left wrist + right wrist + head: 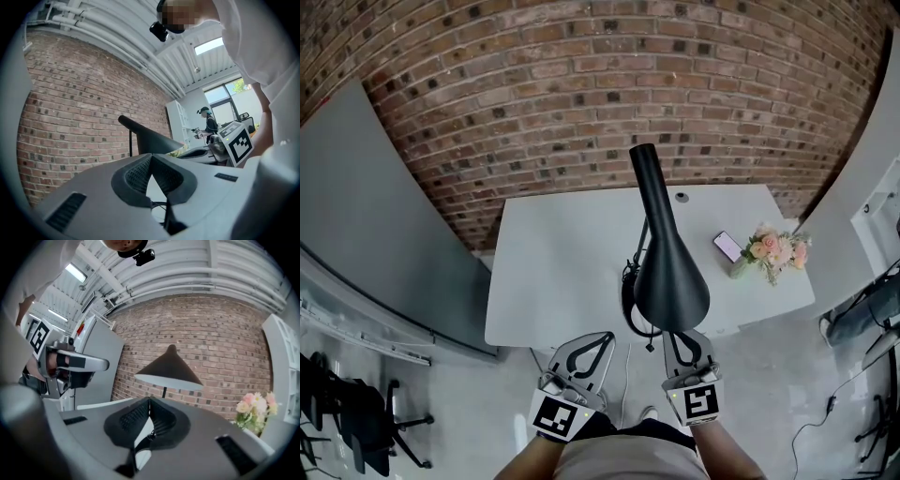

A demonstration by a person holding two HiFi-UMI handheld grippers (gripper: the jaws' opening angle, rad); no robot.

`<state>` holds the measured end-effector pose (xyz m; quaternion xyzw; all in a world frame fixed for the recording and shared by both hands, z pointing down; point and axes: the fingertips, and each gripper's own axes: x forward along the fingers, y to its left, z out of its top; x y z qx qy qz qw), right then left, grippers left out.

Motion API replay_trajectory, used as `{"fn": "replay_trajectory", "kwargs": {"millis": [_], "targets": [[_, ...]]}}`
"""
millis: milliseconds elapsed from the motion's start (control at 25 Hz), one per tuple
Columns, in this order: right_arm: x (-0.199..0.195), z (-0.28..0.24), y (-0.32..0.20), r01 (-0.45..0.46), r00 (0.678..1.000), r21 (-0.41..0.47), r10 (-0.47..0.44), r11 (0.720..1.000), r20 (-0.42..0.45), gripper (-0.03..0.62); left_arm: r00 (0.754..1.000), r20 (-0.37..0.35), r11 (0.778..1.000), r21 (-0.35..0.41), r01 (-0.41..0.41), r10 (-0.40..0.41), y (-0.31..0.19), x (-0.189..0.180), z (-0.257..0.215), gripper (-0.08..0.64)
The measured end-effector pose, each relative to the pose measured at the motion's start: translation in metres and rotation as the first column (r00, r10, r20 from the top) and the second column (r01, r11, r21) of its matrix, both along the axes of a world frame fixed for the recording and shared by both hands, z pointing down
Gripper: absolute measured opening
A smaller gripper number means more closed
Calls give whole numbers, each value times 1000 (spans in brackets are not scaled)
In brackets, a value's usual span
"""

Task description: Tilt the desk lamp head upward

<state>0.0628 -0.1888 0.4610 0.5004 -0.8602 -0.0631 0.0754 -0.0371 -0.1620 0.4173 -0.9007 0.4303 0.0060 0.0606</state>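
Progress on the tilt is nil. The black conical desk lamp head (670, 277) stands on its thin stem over the near part of the white rectangular table (553, 272). In the right gripper view its open rim lies level and faces down.

The left gripper (602, 339) and the right gripper (686, 349) hang low by the person's body, short of the table. Each gripper view shows the jaws drawn together at the tips with nothing between them. Neither gripper touches the lamp. In the head view the right one is nearer, just below the shade.

Remaining work, as judged: part one pair of jaws, grip the shade rim and swing it upward.

The small rectangular phone (727, 247) and the pink flower bouquet (773, 251) sit well clear at the table's right end.
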Motion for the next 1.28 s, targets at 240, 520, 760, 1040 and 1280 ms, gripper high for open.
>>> {"fn": "replay_trajectory", "kwargs": {"millis": [240,520,760,1040,1280], "targets": [[-4,-15,-8,27,999,58,-29,998,36,17,1000,-15,1000,-1,25,-25,-8,4,7,6],[-1,-24,-8,27,995,120,-38,992,90,17,1000,5,999,24,27,-27,-15,8,27,6],[3,-31,-11,24,994,179,-42,983,97,17,1000,17,999,36,17,-18,-20,8,38,6],[2,-34,-7,18,995,170,-35,985,98,17,1000,-1,999,49,8,-8,-24,12,35,6],[-1,-48,-3,37,995,198,-54,979,84,17,1000,3,999,29,21,-21,-24,10,43,6]]}}
